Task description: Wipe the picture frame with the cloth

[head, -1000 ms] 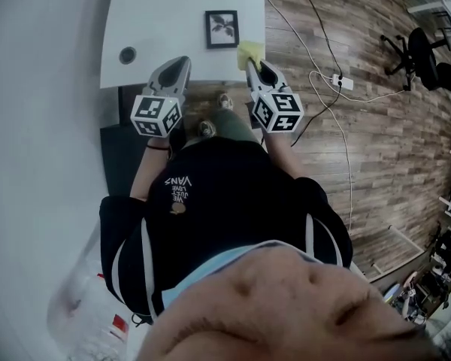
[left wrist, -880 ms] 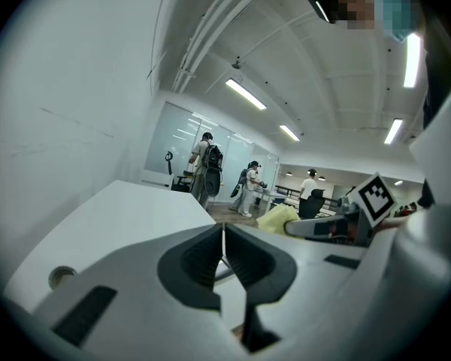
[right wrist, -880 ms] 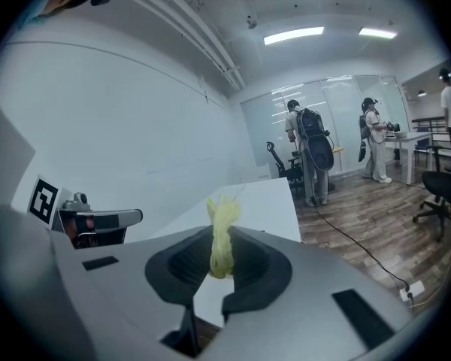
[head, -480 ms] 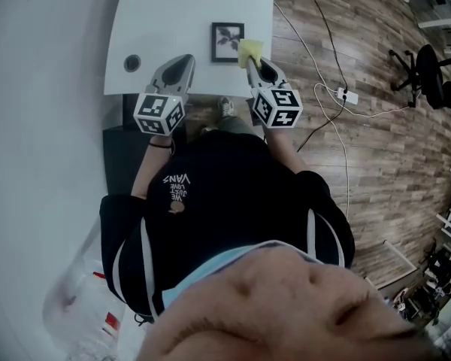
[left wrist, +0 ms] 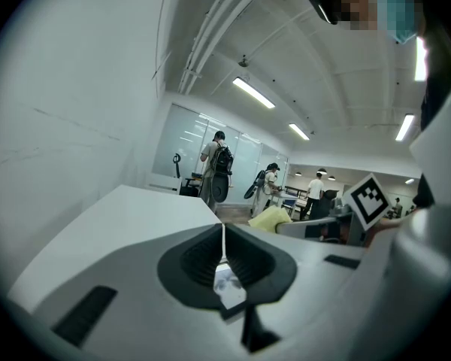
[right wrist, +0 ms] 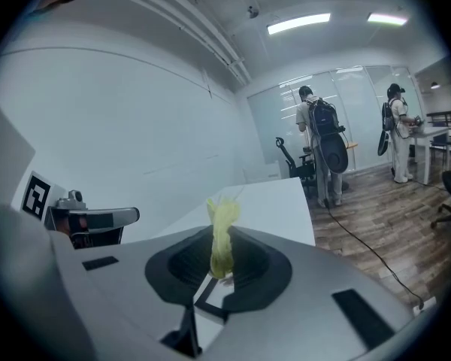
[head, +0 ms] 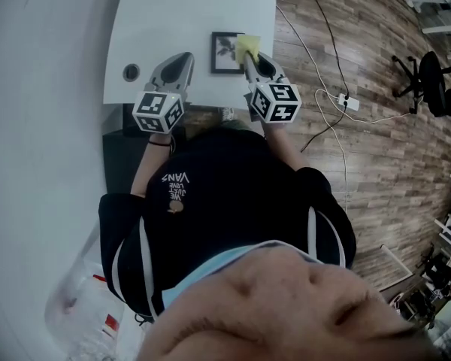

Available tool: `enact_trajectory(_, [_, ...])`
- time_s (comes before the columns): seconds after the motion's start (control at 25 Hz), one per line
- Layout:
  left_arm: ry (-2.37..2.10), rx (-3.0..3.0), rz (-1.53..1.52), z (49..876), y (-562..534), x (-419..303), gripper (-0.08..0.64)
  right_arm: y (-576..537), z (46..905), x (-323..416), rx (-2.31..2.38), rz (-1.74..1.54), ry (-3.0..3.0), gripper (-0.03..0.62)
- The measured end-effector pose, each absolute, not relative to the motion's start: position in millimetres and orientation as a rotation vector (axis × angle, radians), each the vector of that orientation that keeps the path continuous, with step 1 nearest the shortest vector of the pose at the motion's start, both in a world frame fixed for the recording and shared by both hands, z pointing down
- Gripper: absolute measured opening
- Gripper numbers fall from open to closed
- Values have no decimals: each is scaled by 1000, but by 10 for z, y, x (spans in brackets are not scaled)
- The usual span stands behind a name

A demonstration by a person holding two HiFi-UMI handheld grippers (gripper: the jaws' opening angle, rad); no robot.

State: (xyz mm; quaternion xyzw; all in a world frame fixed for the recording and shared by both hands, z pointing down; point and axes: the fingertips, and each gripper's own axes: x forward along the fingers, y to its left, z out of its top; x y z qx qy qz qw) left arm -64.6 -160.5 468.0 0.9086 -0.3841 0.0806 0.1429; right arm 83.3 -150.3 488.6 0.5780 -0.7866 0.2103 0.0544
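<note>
A small black picture frame [head: 225, 53] with a leaf print lies flat on the white table [head: 173, 13] near its front edge. A yellow cloth [head: 247, 47] overlaps the frame's right upper corner, with my right gripper [head: 249, 57] shut on it. In the right gripper view the cloth [right wrist: 222, 235] stands pinched between the jaws, and a corner of the frame [right wrist: 210, 295] shows below. My left gripper [head: 182, 60] is shut on nothing, left of the frame. The left gripper view shows the frame [left wrist: 227, 284] under the closed jaws and the cloth [left wrist: 269, 218] to the right.
A round cable hole [head: 131, 72] sits in the table left of the left gripper. Cables and a power strip [head: 344, 102] lie on the wooden floor to the right, near an office chair [head: 428, 66]. People [right wrist: 322, 153] stand far off in the room.
The right gripper has carried the yellow cloth leftward, from beside the frame's right edge onto its corner. The left gripper has kept its place beside the frame.
</note>
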Motion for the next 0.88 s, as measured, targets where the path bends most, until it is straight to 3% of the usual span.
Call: enact_trajectory(0.88, [-1163, 2567, 273, 4817, -2036, -722, 18, -2211, 5083, 603, 1627, 655, -2431, 46])
